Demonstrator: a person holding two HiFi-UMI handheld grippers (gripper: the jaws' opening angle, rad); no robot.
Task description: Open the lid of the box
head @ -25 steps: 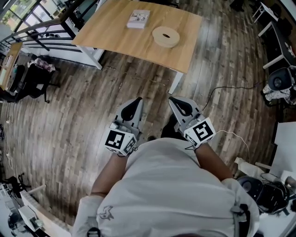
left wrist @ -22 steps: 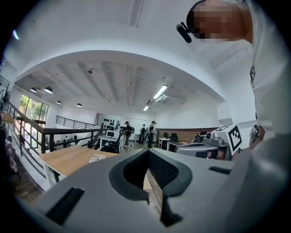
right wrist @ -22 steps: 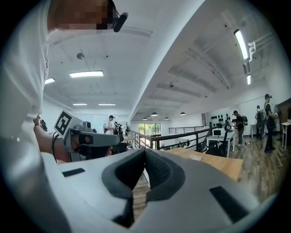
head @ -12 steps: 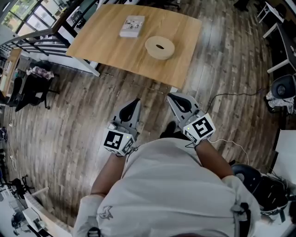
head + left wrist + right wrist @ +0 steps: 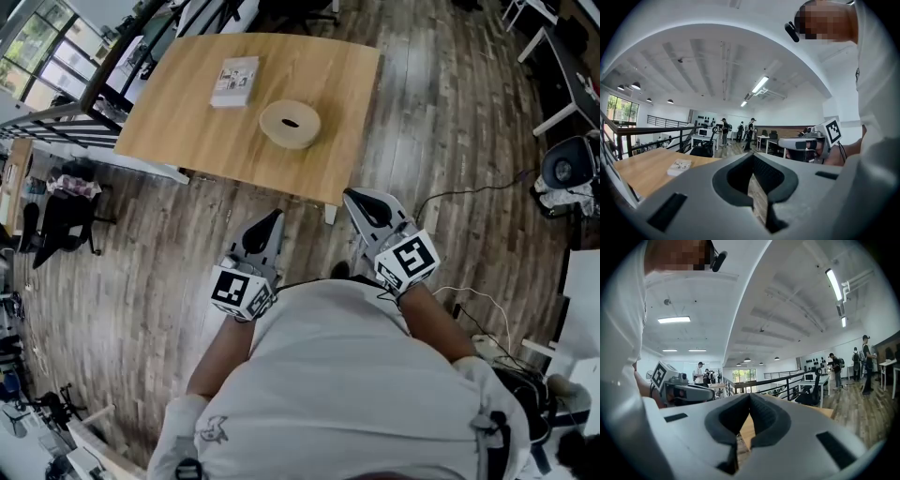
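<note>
Round tan box [image 5: 290,124], with a dark slot in its top, sat in the upper middle of the head view, on the wooden table [image 5: 187,122], near the table's lower right edge. Lid was on. Nothing touched it. We took it for the task's box but could not be sure from this height.

Flat white packet [image 5: 234,82] lay on the same table, up and to the left of the box and apart from it. It also showed at the lower left of the left gripper view [image 5: 678,167].

Both grippers were low in the frame, over the plank floor [image 5: 141,244], short of the table's near edge and well apart from the box.

Left gripper [image 5: 274,217]: in its own view [image 5: 752,157] we saw the jaw tips meeting, with only a dark hollow behind them and nothing in it. Closed and empty.

Right gripper [image 5: 352,198]: its own view [image 5: 749,397] showed the same, tips together and nothing held. A strip of tabletop showed through the gap below the tips.

Each gripper appeared in the other's view, side by side, both pointing towards the table. The person's white shirt [image 5: 356,384] filled the bottom of the head view.
</note>
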